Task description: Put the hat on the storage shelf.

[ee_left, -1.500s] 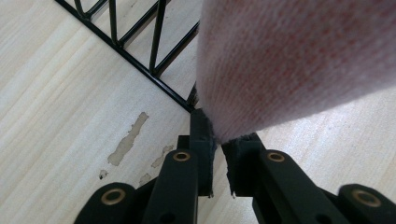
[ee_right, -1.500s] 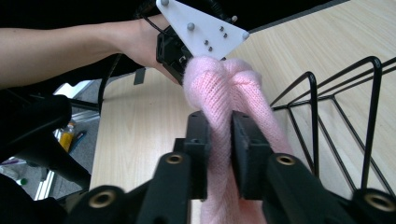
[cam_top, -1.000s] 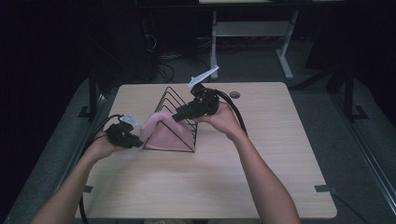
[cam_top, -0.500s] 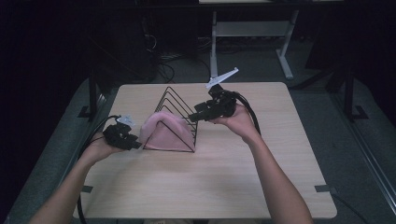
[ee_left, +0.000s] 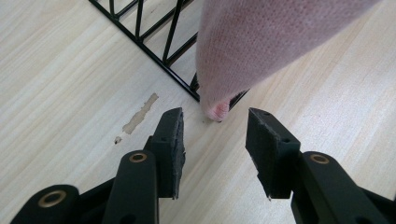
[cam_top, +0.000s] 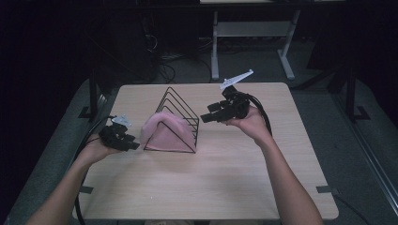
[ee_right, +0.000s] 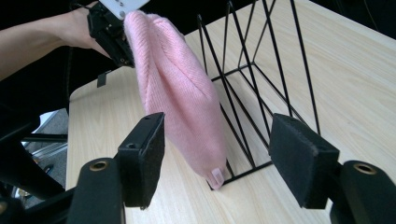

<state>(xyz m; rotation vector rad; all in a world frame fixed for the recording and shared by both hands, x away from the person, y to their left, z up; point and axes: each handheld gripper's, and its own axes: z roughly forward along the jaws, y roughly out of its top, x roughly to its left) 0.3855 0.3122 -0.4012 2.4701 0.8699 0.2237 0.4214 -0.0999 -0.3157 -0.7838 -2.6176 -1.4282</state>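
High view looks down from the person's side; both gripper views sit close, sharing the wire rack (cam_top: 180,117) and pink cloth (ee_right: 177,93).

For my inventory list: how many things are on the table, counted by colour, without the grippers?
Pink: 1, the knitted cloth draped over the rack.
Black: 1, the wire rack.
Total: 2.
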